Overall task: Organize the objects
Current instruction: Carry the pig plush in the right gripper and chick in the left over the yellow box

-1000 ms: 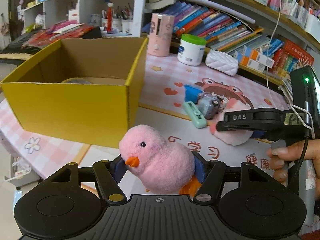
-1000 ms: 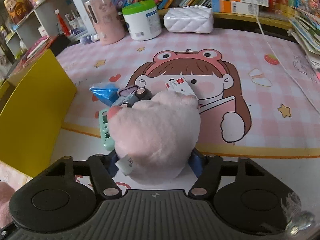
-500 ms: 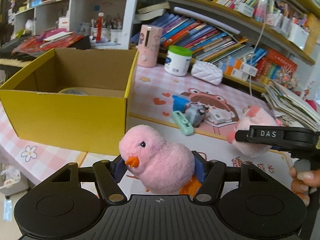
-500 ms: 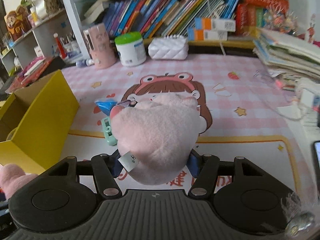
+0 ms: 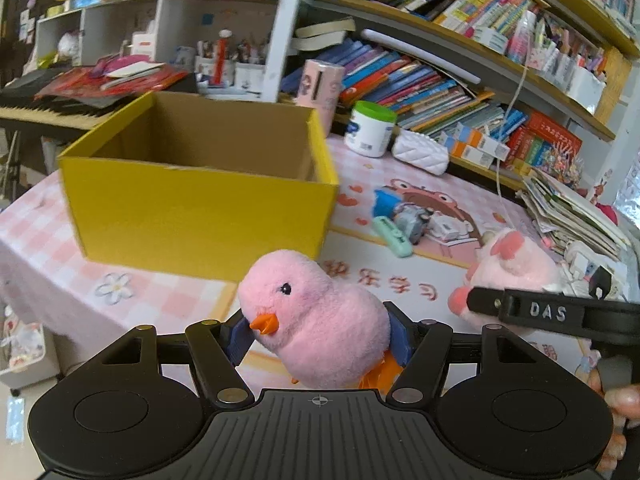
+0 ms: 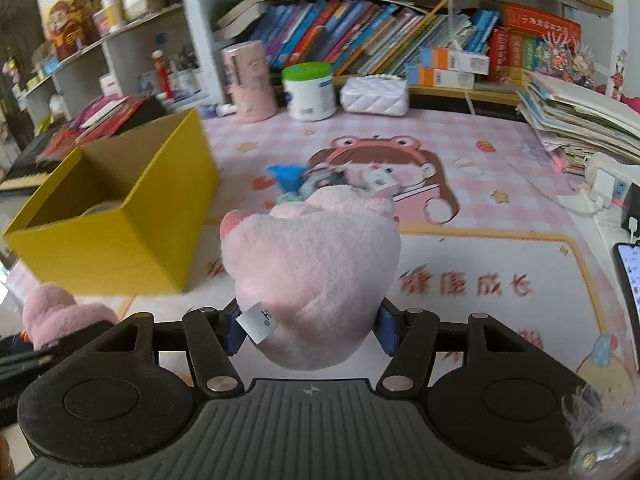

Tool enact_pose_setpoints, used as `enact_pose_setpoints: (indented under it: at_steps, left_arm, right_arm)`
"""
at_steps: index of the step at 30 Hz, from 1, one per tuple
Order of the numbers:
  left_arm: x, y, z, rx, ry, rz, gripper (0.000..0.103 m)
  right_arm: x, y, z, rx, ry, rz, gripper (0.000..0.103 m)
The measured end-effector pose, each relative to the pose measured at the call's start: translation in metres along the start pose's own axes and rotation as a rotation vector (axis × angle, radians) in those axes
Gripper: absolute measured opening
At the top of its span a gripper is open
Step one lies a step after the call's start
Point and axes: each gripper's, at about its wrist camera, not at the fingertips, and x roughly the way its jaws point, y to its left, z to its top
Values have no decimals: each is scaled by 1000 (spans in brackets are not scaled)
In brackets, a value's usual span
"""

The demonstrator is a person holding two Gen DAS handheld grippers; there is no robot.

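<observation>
My left gripper [image 5: 320, 338] is shut on a pink chick plush [image 5: 316, 316] with an orange beak, held above the table's front edge. My right gripper [image 6: 308, 330] is shut on a pale pink pig plush [image 6: 316, 268], also held in the air; this plush shows in the left wrist view [image 5: 512, 268] at the right. An open yellow cardboard box [image 5: 200, 196] stands on the table ahead and left; it shows in the right wrist view [image 6: 120, 220] too. Several small items lie in a cluster [image 5: 404, 220] on the cartoon mat.
A pink cylinder [image 6: 250, 80], a white jar with a green lid [image 6: 308, 86] and a white quilted pouch [image 6: 376, 90] stand at the table's back. Bookshelves rise behind. A paper stack [image 6: 580, 116] and a phone [image 6: 630, 276] lie at the right.
Both grippers have risen and pulled back from the table with their plush toys. The pig plush came up off the mat. The box now looks farther away.
</observation>
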Motion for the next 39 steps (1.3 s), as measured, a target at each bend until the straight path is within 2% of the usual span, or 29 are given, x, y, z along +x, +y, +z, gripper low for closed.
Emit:
enact_pose_setpoints:
  at_steps: [9,23,39]
  left_arm:
    - [-31,40,-17,-16,-4,32,65]
    - [-82,96,-45,-16,-14,84,65]
    - [-115,134,-46,-77,-94,128,65]
  right_arm:
    - [-24,54,-33,-57,16,44,58]
    - [-44,123,-81,-76,63,127,59]
    - [-59,171,-88,-172,44,188,59]
